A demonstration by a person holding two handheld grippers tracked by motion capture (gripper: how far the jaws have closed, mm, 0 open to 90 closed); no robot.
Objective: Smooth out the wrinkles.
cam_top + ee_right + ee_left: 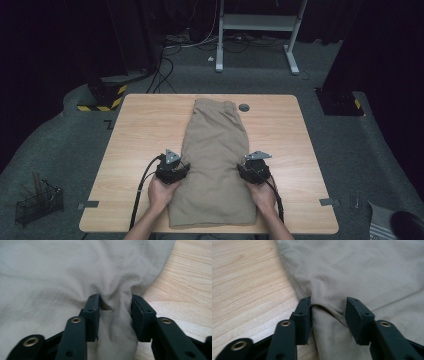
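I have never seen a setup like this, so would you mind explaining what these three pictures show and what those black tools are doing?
There is no robot here: a person sits at a wooden table and holds a hand-operated gripper in each hand. The high view comes from a fixed camera above the person's side, looking forward and down. On the table lie folded tan shorts, and there is a small grey round disc near the far edge. The left gripper is at the shorts' left edge, the right gripper at their right edge.

The other two pictures come from cameras riding on the grippers, each looking along its own black fingers. In the left gripper view the fingers have a bunched fold of the fabric between them, partly closed around it. The right gripper view shows its fingers doing the same at the opposite edge.
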